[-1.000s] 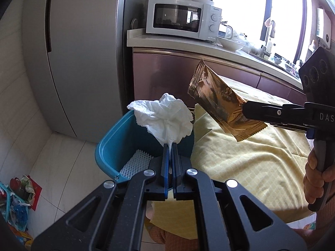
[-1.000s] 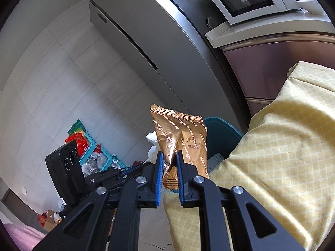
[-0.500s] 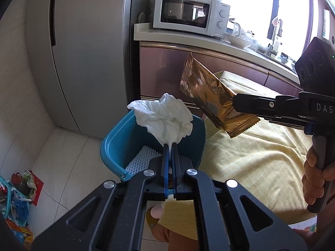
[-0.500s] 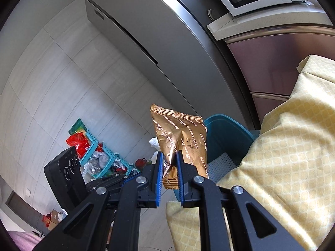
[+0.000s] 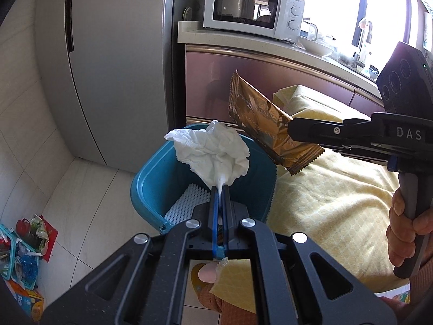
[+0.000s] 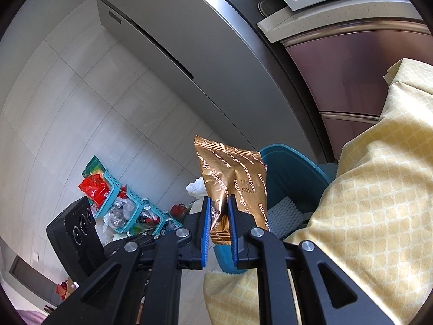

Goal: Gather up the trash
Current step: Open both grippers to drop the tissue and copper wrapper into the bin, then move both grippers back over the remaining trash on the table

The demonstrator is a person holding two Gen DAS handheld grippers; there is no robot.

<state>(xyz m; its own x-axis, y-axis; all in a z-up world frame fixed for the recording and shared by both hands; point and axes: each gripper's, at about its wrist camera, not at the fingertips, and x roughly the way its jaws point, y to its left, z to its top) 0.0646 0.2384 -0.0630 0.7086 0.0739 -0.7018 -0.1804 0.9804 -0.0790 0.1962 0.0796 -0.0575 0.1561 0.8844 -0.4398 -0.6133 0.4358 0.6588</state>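
Note:
My left gripper [image 5: 220,189] is shut on a crumpled white tissue [image 5: 211,151] and holds it over the open teal bin [image 5: 151,187] on the floor. My right gripper [image 6: 218,201] is shut on a gold snack wrapper [image 6: 232,178]. In the left wrist view the wrapper [image 5: 259,124] hangs above the bin's right rim, beside the tissue. In the right wrist view the bin [image 6: 289,173] lies just behind the wrapper, and a bit of the tissue [image 6: 196,187] shows to its left.
A table with a yellow cloth [image 5: 333,195] stands right of the bin. A steel fridge [image 5: 113,62] and a counter with a microwave [image 5: 251,10] are behind. Small teal baskets with clutter [image 6: 121,205] sit on the tiled floor at left.
Both grippers have moved closer to the bin, still holding the tissue and the wrapper. The wrapper now hangs nearer the bin's rim.

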